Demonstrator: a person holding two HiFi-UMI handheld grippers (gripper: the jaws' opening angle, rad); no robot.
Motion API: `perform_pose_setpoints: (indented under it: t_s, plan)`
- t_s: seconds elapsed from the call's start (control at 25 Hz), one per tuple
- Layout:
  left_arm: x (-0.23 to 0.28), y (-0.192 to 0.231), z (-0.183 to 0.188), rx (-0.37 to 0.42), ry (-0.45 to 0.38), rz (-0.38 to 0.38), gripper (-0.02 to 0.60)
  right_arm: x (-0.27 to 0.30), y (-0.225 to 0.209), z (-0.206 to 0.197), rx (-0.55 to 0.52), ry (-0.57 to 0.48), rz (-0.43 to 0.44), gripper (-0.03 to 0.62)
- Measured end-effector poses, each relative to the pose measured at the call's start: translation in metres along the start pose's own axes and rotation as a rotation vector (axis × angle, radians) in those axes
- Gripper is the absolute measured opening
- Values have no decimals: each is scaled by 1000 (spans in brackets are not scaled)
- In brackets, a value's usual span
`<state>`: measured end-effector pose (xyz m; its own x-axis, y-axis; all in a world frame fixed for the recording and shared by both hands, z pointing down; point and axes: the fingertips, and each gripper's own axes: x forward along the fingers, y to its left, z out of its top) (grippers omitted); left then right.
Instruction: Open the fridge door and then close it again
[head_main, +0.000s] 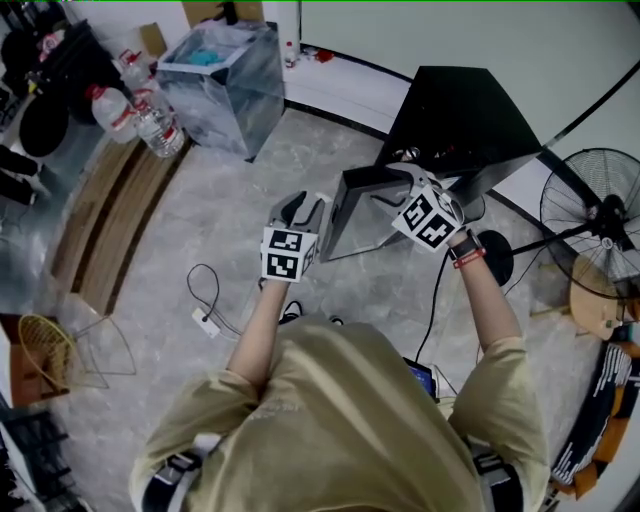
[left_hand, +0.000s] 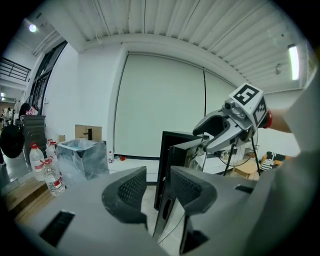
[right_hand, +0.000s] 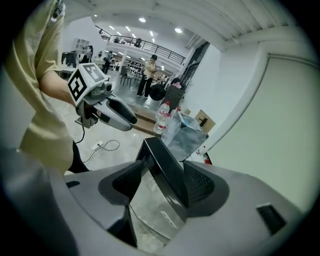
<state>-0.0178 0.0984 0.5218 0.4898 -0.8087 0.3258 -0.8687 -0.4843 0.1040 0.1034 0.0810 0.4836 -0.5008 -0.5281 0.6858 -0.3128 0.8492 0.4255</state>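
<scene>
- Ahead of us on the pale stone floor (head_main: 170, 200) stands the small black fridge (head_main: 470, 110), close to the white wall (head_main: 450, 30). Its door (head_main: 355, 225) stands open toward us, and the door's glossy face mirrors the floor.
- Our right gripper (head_main: 398, 180) reaches over the top edge of the door. In the right gripper view its jaws are spread wide, with that black top edge passing between them. The edge lies close against the jaw on that view's right and clear of the other, so we read no pinch on it.
- Our left gripper (head_main: 306, 207) sits lower and to the left, just beside the door's side edge. In the left gripper view its jaws are parted with a clear gap, and the door's edge shows through that gap further on — nothing is clamped between them.
- The two grippers are near each other, and each shows in the other's view.
- To the upper left of the head view, well apart from the fridge, a box wrapped in clear plastic (head_main: 225, 80) stands on the floor. A cluster of water bottles (head_main: 145, 115) stands beside it, at the end of a wooden bench (head_main: 110, 220).
- A standing fan (head_main: 598, 215) is to the right of the fridge, and a cable (head_main: 205, 290) with a white plug lies looped on the floor at our left.
</scene>
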Motion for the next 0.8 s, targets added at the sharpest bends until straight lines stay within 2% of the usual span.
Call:
perform_pose_setpoints:
  t_s: [0.2, 0.32, 0.56, 0.68, 0.8]
  plan:
    - [9, -6, -28, -12, 113, -39, 229, 13, 4, -8, -135, 69, 60, 265]
    - [18, -12, -50, -28, 177, -80, 256, 22, 5, -12, -203, 102, 63, 265]
    - [39, -31, -91, -52, 251, -180, 272, 34, 1, -12, -273, 121, 35, 265]
    - [51, -35, -109, -73, 285, -198, 272, 36, -2, -10, -294, 125, 18, 231]
    - [62, -39, -122, -60, 309, -216, 270, 36, -1, -9, -299, 125, 22, 229]
